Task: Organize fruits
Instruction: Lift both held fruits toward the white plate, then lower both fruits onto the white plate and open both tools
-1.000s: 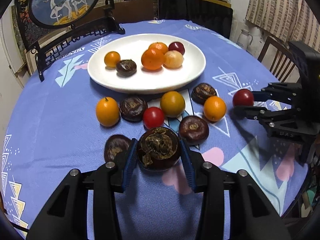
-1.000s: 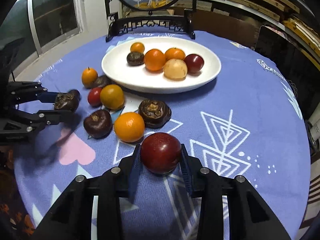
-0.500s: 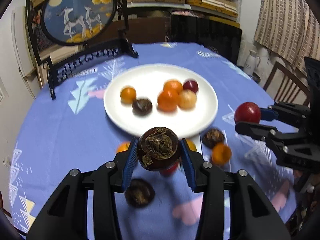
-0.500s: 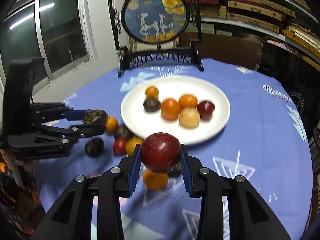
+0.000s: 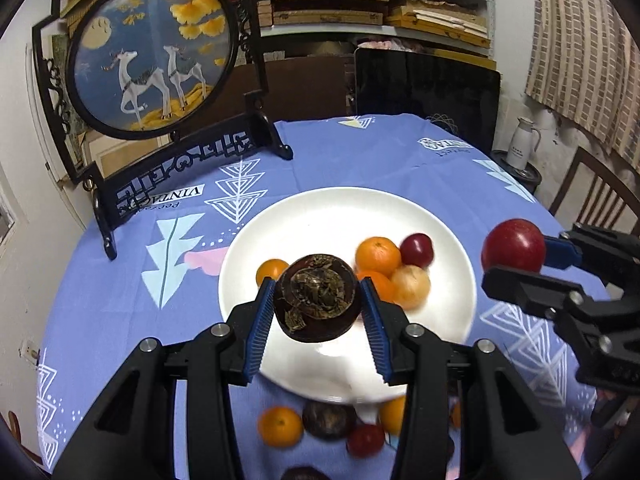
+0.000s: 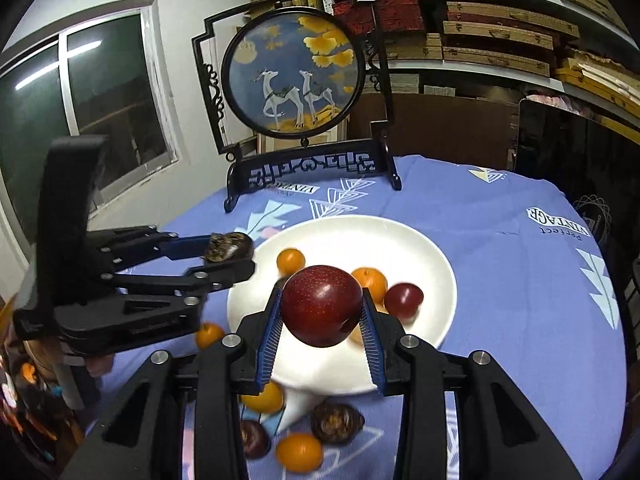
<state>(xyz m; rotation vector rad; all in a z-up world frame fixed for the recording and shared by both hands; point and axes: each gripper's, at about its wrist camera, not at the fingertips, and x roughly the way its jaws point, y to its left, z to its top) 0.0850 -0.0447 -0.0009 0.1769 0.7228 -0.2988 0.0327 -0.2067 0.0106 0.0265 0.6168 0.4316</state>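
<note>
My left gripper is shut on a dark brown water chestnut and holds it in the air over the near part of the white plate. My right gripper is shut on a dark red plum, also raised over the plate. The plate holds several small fruits: oranges, a red plum and a pale fruit. The right gripper shows in the left wrist view, and the left gripper in the right wrist view.
Several loose oranges, chestnuts and a red fruit lie on the blue tablecloth in front of the plate. A black-framed round deer screen stands at the back left. A chair is to the right.
Both grippers lifted their fruits off the table and moved forward over the plate. The loose fruits now lie below and behind the fingers.
</note>
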